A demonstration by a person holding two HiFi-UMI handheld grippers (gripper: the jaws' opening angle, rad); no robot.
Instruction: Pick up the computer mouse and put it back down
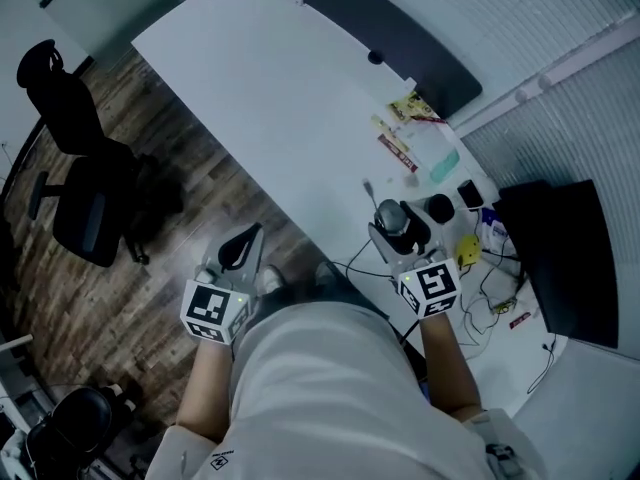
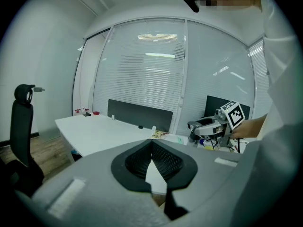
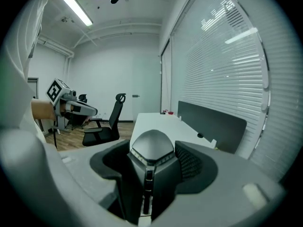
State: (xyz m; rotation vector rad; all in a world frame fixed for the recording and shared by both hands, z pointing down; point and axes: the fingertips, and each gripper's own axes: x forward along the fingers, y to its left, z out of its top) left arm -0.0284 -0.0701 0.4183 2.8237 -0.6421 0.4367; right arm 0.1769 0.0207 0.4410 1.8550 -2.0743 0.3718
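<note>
One mouse (image 3: pixel 150 148) clamped in wide-spread right tongs (image 1: pixel 398 230); left tongs (image 2: pixel 152 161) closed, empty. A loose grip could drop it on the desk (image 1: pixel 270 88).

The mouse (image 3: pixel 151 150) was dark grey. The table (image 1: pixel 260 98) was white. The chair (image 1: pixel 85 198) was black. The floor (image 1: pixel 120 318) had brown wood stripes.

I see a long white desk (image 1: pixel 270 88) with a dark grey divider panel (image 1: pixel 400 38) along its far edge, and a black office chair (image 1: pixel 85 188) on the wood-plank floor (image 1: pixel 90 308)
</note>
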